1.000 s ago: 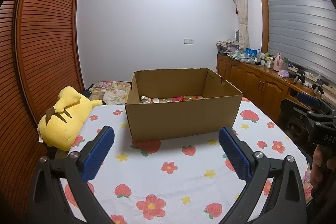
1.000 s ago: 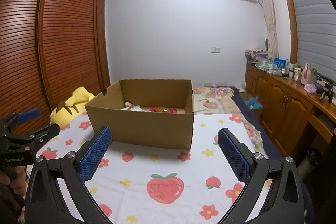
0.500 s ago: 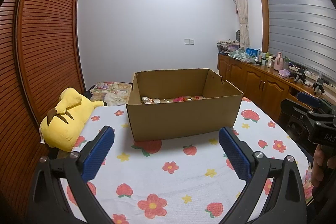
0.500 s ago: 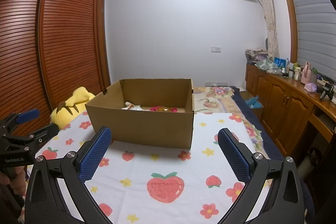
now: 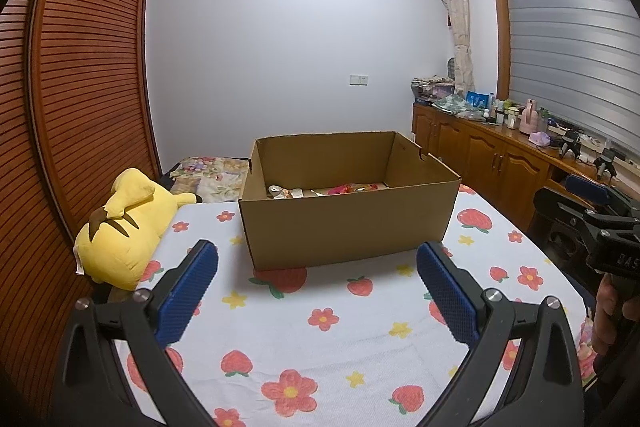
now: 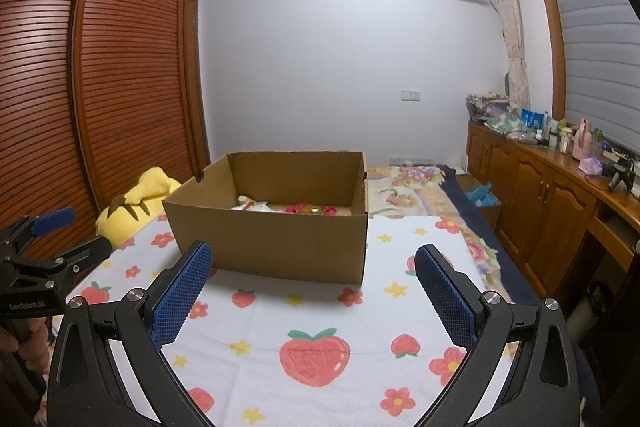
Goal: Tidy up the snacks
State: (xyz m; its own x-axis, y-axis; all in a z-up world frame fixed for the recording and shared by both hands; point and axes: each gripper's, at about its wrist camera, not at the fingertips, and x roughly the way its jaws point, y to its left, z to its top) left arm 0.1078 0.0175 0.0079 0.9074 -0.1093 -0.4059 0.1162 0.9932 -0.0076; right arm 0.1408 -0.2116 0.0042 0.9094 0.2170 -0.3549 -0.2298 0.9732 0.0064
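We see the bed point(image 5: 320, 331) under its strawberry cover carrying the open cardboard box point(image 5: 344, 223) at 12 o'clock, long axis running 9 to 3. Snacks point(image 5: 344, 189) lie on its floor. Yellow plush point(image 5: 120, 227) sits at 10 o'clock. Left tongs point(image 5: 318, 287) and right tongs point(image 6: 314, 287) gape wide, empty.

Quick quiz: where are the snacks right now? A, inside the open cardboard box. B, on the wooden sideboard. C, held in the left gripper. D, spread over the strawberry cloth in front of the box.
A: the snack packets lie on the floor of the open cardboard box, while both the left gripper and right gripper are open and empty.
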